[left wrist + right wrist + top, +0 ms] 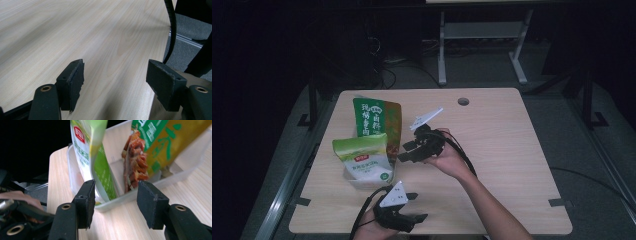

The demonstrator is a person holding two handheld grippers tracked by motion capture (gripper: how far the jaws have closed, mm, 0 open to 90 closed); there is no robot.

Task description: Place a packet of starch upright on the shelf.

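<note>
A clear plastic bin (357, 184) stands at the table's left with two snack bags upright in it. The nearer one is a white and light-green bag (364, 157); behind it is a taller green and yellow bag (374, 117). My right gripper (403, 151) is just right of the bin, open and pointing at it. In the right gripper view the jaws (115, 202) stand wide before the bin's wall (175, 176), holding nothing, with the white-green bag (85, 147) and the green-yellow bag (160, 142) beyond. My left gripper (419, 206) is at the front edge, open (116, 82) over bare wood.
The light wooden table (502, 150) has a round cable hole (463, 101) at the back. A black cable (172, 27) runs past the table's edge in the left gripper view. Dark floor and a white desk frame (482, 35) lie beyond.
</note>
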